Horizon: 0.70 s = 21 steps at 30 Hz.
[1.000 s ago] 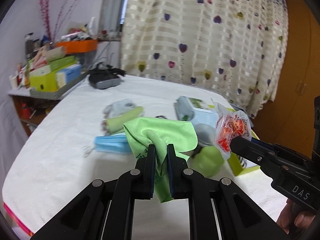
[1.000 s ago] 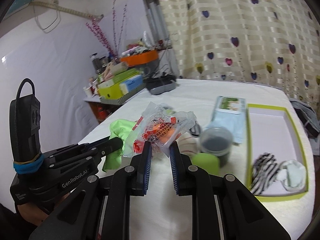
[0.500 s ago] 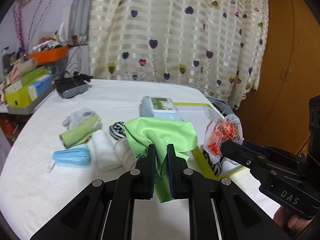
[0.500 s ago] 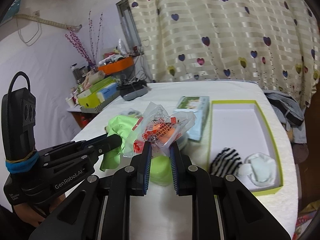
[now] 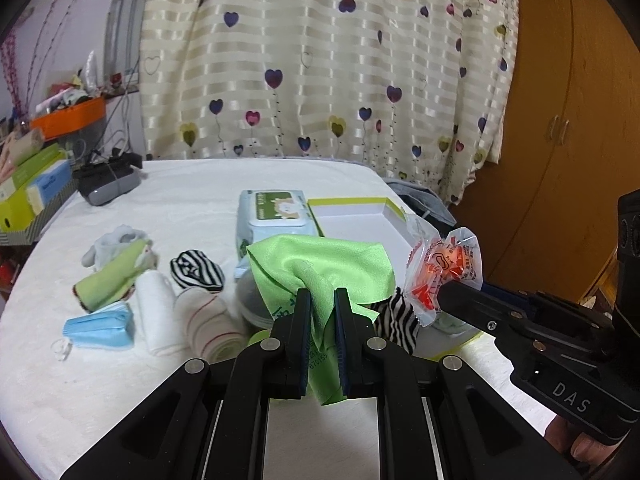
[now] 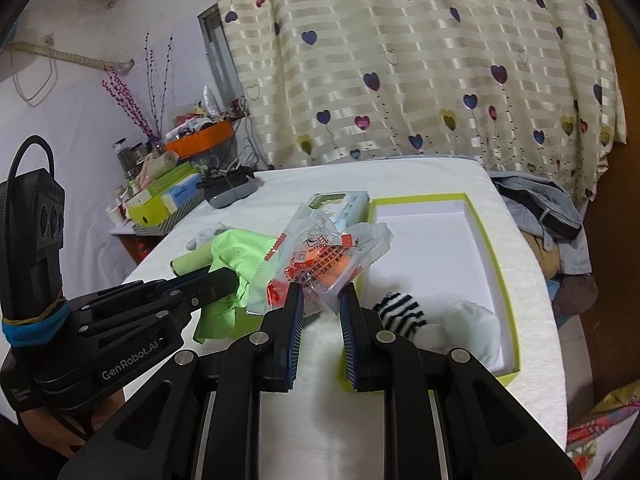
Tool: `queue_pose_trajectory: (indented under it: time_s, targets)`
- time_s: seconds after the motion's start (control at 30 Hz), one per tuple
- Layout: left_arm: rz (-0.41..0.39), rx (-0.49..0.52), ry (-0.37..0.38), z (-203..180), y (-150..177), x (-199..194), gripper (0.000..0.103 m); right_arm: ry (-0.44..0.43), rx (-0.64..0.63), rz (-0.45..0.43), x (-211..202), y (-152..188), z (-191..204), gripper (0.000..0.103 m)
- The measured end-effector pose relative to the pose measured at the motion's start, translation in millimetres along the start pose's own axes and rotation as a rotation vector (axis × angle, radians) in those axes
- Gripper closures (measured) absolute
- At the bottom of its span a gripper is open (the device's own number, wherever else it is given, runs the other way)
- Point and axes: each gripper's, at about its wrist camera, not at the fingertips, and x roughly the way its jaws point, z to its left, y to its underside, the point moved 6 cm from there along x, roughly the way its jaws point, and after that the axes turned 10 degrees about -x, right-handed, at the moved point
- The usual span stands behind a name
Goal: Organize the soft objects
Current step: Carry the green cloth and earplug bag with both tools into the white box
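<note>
Green microfibre cloth [image 5: 320,268] bunches between the left gripper [image 5: 320,300] fingers, clamped tight and hanging above the white-covered table [image 5: 192,200], hiding most of a round container behind it. Its printed lettering is too creased to read. The right gripper [image 6: 320,296] pinches a crinkled clear packet [image 6: 320,256] with orange contents by its lower edge, held up just beside the lime-edged box [image 6: 492,248]; the packet's print is illegible. Inside the box lie a striped sock [image 6: 400,310] and a pale sock [image 6: 472,320], partly cut off by the fingers. Both grippers point forward, side by side, the left slightly behind.
</note>
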Motion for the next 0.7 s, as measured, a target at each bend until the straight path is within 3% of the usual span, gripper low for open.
queue_pose_trajectory:
  time_s: [0.7]
  targets:
    - [0.086,0.018,0.007,-47,-6,64,0.092,0.117,0.080,0.072,25,12,-91,0.084]
